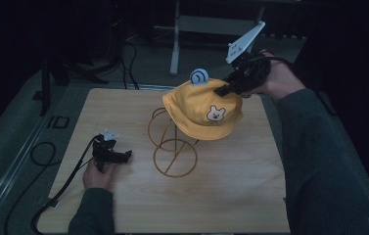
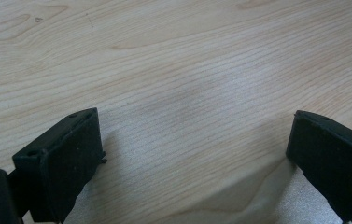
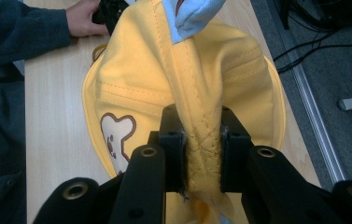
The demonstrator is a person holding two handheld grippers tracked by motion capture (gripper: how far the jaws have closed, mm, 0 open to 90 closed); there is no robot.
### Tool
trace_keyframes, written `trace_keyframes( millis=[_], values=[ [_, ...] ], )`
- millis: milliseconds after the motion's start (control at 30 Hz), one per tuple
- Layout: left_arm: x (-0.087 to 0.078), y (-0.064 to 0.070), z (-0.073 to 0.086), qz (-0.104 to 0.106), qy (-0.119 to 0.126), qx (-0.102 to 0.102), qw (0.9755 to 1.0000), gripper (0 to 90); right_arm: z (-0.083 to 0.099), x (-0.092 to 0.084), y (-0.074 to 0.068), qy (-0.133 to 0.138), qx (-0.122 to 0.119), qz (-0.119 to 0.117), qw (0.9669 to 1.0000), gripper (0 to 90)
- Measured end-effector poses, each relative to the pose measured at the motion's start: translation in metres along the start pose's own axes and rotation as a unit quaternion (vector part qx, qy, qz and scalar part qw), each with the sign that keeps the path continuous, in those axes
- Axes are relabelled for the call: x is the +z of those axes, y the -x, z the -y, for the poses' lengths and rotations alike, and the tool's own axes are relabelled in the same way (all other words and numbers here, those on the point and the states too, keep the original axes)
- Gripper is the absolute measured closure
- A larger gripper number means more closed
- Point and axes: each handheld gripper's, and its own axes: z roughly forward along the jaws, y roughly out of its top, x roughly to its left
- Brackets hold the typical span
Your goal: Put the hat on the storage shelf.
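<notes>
A yellow child's hat with a bear patch and a blue ear sits atop a gold wire stand in the middle of the wooden table. My right gripper is shut on a pinched fold of the hat's crown, the yellow cloth squeezed between both jaws. Low on the tabletop at the left lies my left gripper, its jaws standing wide apart over bare wood with nothing between them.
The light wooden board lies on a grey surface. Black cables trail off its left side. A white post stands behind the table. The person's left hand rests near the stand.
</notes>
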Motion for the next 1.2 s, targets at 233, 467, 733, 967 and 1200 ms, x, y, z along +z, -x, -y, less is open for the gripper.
trace_keyframes(
  millis=[233,467,733,967,1200],
  values=[
    [0.0,0.0,0.0,0.0,0.0,0.0,1.0,3.4,-0.004,0.002,0.0,-0.001,-0.002,-0.001,1.0,75.9],
    [0.0,0.0,0.0,0.0,0.0,0.0,1.0,3.4,-0.011,0.005,-0.001,0.002,-0.008,-0.003,1.0,75.9],
    [0.0,0.0,0.0,-0.001,0.0,0.001,1.0,3.3,-0.016,0.01,-0.002,0.003,-0.008,-0.008,0.9999,75.9],
    [0.0,0.0,0.0,0.0,0.0,0.001,1.0,3.4,-0.02,0.012,-0.004,0.004,-0.011,-0.009,0.9999,75.9],
    [0.0,0.0,0.0,0.0,0.0,0.001,1.0,3.4,-0.029,0.018,-0.006,0.001,-0.018,-0.011,0.9998,75.9]
  ],
)
